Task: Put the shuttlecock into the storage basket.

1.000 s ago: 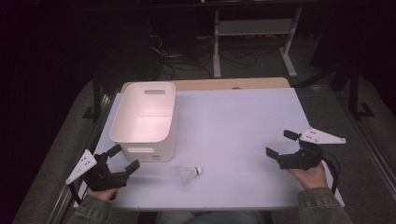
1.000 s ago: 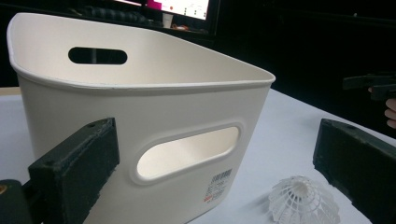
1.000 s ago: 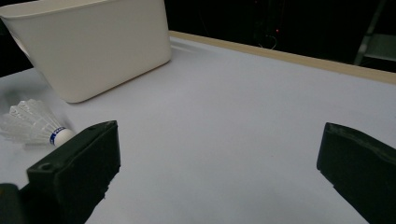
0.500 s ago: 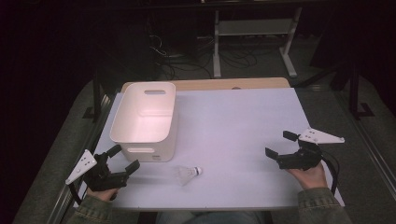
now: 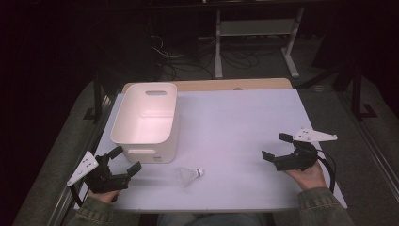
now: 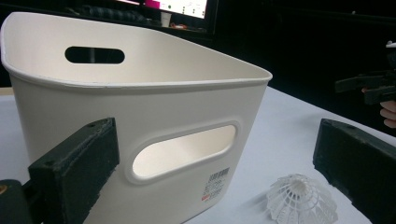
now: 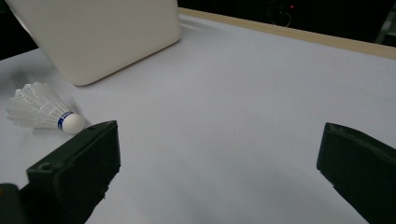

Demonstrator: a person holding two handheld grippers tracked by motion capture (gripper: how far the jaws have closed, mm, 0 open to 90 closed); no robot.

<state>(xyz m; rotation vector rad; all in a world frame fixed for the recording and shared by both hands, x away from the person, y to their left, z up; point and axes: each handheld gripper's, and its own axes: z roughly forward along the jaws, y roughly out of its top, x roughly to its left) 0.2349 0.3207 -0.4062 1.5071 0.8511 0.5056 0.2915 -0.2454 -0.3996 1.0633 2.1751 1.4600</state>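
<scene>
Left gripper point(image 5: 125, 161) hovers with jaws spread wide and nothing between them, and the shuttlecock point(image 5: 189, 174) lies on its side on the table point(image 5: 244, 122) just off its right jaw. Straight ahead of it stands the white bin point(image 5: 146, 121), close by. Right gripper point(image 5: 277, 149), jaws also spread and empty, sits well apart, shuttlecock off beyond its left jaw.

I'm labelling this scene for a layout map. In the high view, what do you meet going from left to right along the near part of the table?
Left black two-jaw tool → white feathered shuttlecock with a round white cork tip → right black two-jaw tool.
</scene>
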